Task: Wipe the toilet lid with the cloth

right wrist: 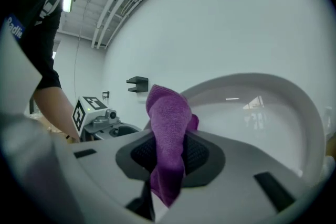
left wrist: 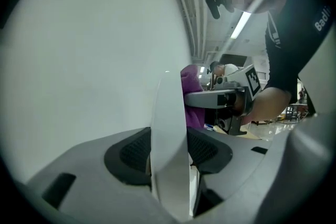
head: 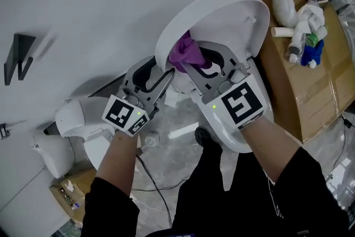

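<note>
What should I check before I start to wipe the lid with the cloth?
1. Cloth held in the right gripper: ok, it is pinched between the jaws.
2. Cloth sticks out past the jaws: ok, a fold stands beyond them.
3. Lid raised: ok.
4. Left gripper steadies the lid: ok, the lid's edge sits between its pads, which appear to press on both faces.
5. Cloth touches the lid: cannot tell; it is close to the inner face.
</note>
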Demonstrator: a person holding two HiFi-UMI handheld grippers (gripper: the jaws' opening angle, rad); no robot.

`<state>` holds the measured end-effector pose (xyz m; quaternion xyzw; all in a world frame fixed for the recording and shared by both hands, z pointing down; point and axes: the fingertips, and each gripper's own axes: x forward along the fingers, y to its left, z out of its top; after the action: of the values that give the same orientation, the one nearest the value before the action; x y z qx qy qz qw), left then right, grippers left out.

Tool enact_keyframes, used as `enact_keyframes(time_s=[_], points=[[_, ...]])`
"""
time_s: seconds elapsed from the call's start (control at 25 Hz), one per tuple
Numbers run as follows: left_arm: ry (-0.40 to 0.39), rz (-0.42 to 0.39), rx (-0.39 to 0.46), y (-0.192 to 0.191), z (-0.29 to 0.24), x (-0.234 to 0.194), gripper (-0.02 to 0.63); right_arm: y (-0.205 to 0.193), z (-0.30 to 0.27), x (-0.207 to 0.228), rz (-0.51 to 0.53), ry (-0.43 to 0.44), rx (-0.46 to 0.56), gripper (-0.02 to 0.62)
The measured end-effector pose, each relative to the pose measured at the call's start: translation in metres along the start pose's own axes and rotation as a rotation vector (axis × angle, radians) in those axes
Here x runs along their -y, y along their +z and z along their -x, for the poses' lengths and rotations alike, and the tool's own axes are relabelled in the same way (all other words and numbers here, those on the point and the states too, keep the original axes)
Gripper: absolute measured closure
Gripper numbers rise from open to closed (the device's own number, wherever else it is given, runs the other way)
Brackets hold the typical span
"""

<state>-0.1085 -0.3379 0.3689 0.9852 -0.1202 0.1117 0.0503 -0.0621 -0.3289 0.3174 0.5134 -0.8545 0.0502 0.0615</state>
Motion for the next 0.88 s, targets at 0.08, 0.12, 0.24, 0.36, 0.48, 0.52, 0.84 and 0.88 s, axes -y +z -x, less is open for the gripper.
enact_keyframes(time_s=[0.08, 0.12, 0.24, 0.36, 0.48, 0.52, 0.84, 0.88], points=[[-0.004, 0.005, 0.000, 0.000, 0.002, -0.001, 0.387, 0.000, -0.007, 0.001, -0.007, -0.003, 0.008, 0.502], [-0.003, 0.009, -0.001, -0.001, 0.002, -0.001, 0.388, 0.000, -0.010, 0.003, -0.009, -0.004, 0.016, 0.502], [0.004, 0.017, -0.009, -0.001, 0.001, -0.002, 0.388, 0.001, -0.012, 0.011, 0.000, -0.007, 0.049, 0.502], [0.019, 0.023, -0.017, -0.002, 0.003, -0.002, 0.390, 0.000, -0.004, 0.026, 0.011, -0.024, 0.070, 0.502], [0.035, 0.028, -0.021, -0.002, 0.003, -0.002, 0.390, -0.006, 0.013, 0.059, 0.002, -0.088, 0.079, 0.502], [0.041, 0.028, -0.025, -0.003, 0.003, -0.003, 0.390, -0.010, 0.020, 0.073, -0.003, -0.115, 0.075, 0.502], [0.089, 0.009, -0.061, -0.003, 0.004, -0.004, 0.393, -0.028, 0.074, 0.168, -0.017, -0.289, 0.048, 0.502], [0.093, 0.007, -0.063, -0.003, 0.004, -0.004, 0.393, -0.029, 0.076, 0.171, -0.016, -0.295, 0.047, 0.502]])
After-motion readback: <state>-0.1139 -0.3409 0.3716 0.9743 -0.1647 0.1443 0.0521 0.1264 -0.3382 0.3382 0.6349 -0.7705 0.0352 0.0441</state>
